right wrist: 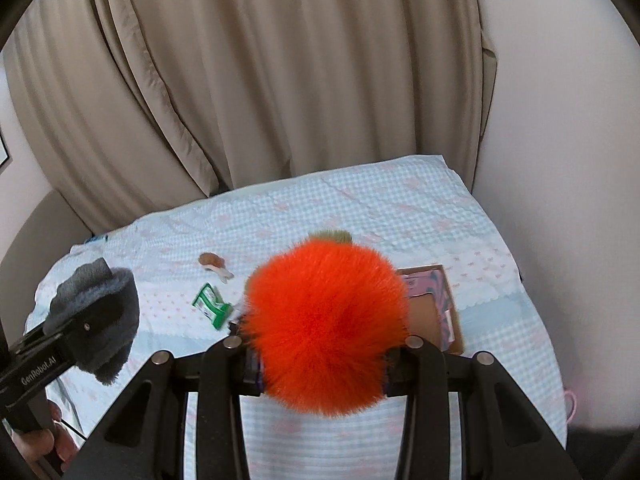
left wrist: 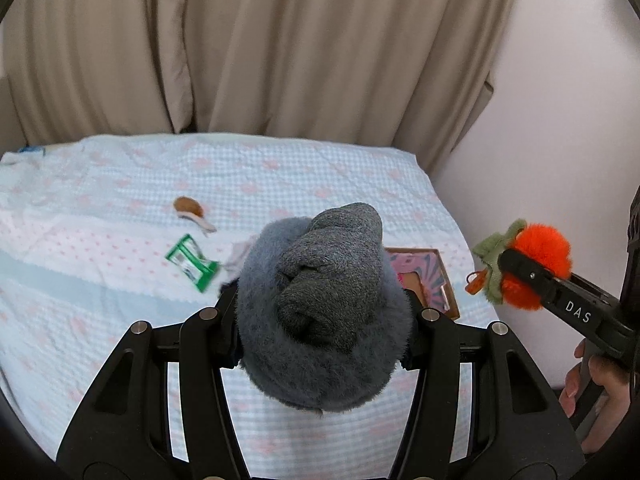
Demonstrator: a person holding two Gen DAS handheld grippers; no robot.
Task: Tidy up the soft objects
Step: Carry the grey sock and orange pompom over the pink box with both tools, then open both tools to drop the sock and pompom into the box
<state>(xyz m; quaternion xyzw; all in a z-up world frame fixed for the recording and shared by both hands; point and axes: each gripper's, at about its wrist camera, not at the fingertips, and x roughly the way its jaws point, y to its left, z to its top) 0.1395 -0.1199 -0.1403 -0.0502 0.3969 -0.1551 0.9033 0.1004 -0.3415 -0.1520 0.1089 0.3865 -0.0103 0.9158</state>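
A grey fuzzy bundle (left wrist: 326,308), like a rolled sock or slipper, fills the middle of the left wrist view; my left gripper (left wrist: 324,320) is shut on it, held above the bed. The same grey bundle (right wrist: 98,316) appears at the left of the right wrist view. My right gripper (right wrist: 324,360) is shut on an orange furry pompom (right wrist: 324,328) with a green knitted top (right wrist: 330,235). From the left wrist view the orange pompom (left wrist: 536,264) hangs at the right, off the bed's edge. The fingertips of both grippers are hidden by the soft things.
The bed has a light blue checked quilt (left wrist: 120,288). On it lie a green packet (left wrist: 192,262), a small brown and white toy (left wrist: 192,212) and a shallow cardboard box (left wrist: 432,276) with pink contents. Beige curtains (left wrist: 280,48) hang behind; a white wall (right wrist: 560,160) stands at the right.
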